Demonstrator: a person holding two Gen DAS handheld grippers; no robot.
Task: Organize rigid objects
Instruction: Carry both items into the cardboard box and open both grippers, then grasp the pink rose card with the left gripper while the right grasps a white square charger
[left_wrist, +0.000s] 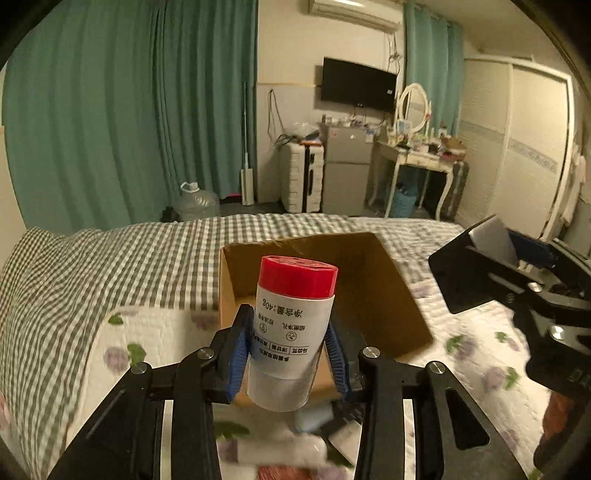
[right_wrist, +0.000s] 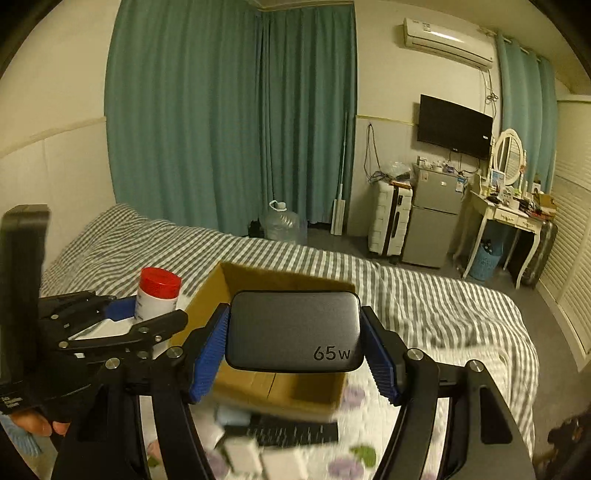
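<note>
My left gripper (left_wrist: 290, 349) is shut on a white bottle with a red cap (left_wrist: 291, 332) and holds it upright above the near edge of an open cardboard box (left_wrist: 373, 291) on the bed. The bottle also shows in the right wrist view (right_wrist: 157, 295). My right gripper (right_wrist: 295, 350) is shut on a dark grey 65 W charger (right_wrist: 293, 330), held above the same box (right_wrist: 280, 387). The right gripper shows at the right of the left wrist view (left_wrist: 517, 295).
The bed has a grey checked cover (left_wrist: 92, 280) and a white floral quilt (left_wrist: 472, 369). Small white and dark items (right_wrist: 258, 443) lie blurred on the quilt in front of the box. A fridge (left_wrist: 347, 173), suitcase (left_wrist: 301, 177) and dressing table (left_wrist: 417, 158) stand beyond.
</note>
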